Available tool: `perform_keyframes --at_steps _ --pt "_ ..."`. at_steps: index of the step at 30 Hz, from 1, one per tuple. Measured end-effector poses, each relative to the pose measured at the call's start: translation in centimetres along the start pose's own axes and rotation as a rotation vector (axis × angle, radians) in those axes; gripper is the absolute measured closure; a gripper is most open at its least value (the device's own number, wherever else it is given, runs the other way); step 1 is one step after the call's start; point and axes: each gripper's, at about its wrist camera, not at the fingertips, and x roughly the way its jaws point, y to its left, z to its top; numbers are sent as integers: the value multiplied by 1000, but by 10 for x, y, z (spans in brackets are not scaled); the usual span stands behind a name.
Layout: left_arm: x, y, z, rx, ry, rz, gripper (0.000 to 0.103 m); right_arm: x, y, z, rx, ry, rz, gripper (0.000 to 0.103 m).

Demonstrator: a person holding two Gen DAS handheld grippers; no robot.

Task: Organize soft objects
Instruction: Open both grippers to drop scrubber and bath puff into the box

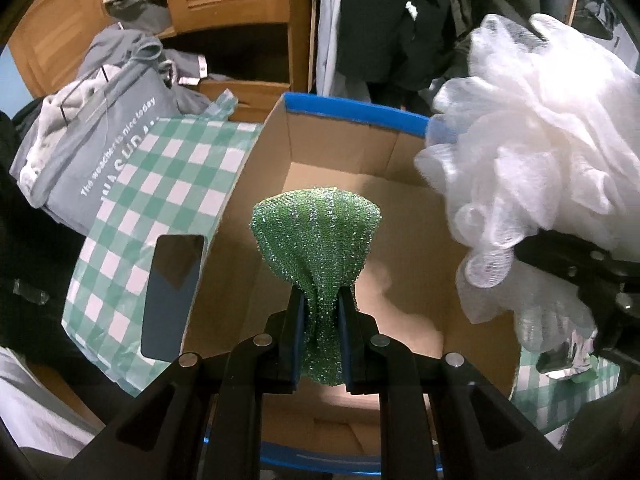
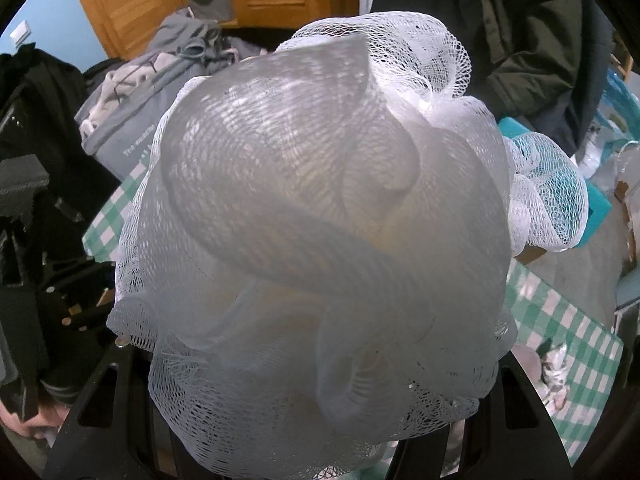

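Observation:
My left gripper (image 1: 323, 300) is shut on a glittery green scrub cloth (image 1: 316, 236) and holds it above the open cardboard box (image 1: 260, 184) with a blue rim. A white mesh bath puff (image 1: 532, 152) hangs at the right, over the box's right side. In the right wrist view the puff (image 2: 320, 232) fills the frame and hides my right gripper's fingertips; it sits between the black gripper arms and looks held there.
The box stands on a green-and-white checked cloth (image 1: 160, 184). A dark phone (image 1: 172, 296) lies on the cloth left of the box. A grey tote bag (image 1: 100, 148) and piled clothes sit at the back left. Wooden louvred doors and hanging dark coats stand behind.

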Motion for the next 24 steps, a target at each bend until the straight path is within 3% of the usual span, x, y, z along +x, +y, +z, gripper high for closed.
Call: perform_keyframes --at_steps 6,8,12,17,19,24 --pt "6 4 -3 -6 21 10 87 14 11 4 -37 50 14 43" --pt "6 5 -4 -9 25 11 87 17 12 4 -50 68 19 39" --pt "5 8 -4 -16 27 26 75 22 10 2 -47 76 13 27" --pt "2 11 -4 -22 25 39 69 20 10 1 -52 56 -29 21" --pt "0 11 -4 -25 19 37 60 13 5 -2 -52 39 -37 20" --pt "-5 13 -3 -30 7 34 57 12 22 13 -58 -9 -16 18"
